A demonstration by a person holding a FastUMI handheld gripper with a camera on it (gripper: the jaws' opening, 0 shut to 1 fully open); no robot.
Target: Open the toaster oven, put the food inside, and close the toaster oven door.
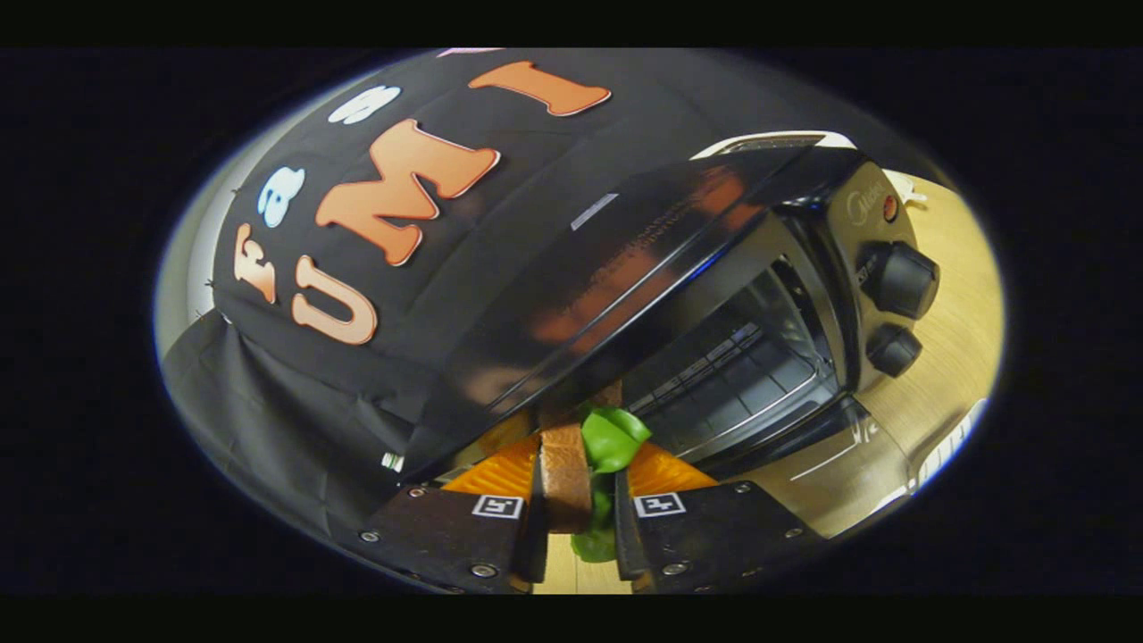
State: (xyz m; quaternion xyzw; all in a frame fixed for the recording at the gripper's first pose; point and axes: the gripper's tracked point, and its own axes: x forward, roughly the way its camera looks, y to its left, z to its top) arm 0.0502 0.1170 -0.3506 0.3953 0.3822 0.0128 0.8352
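Gripper pinches the sandwich between both fingers, lettuce bulging out. Oven open just ahead, cavity off to one side. Risk: tilted approach clips the oven roof, sandwich slips.

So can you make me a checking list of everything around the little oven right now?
Surface: wooden table, bare beside the oven.
Job's things: toaster oven just ahead of the fingers, door open, rack inside bare; sandwich, bread with a green leaf, between the fingers.
Clutter: a white thing behind the oven, too hidden to tell.
Grippers: gripper shut on sandwich, both fingers pressing it.
Cables: nothing seen.
Surroundings: black cloth wall behind and beside the oven.
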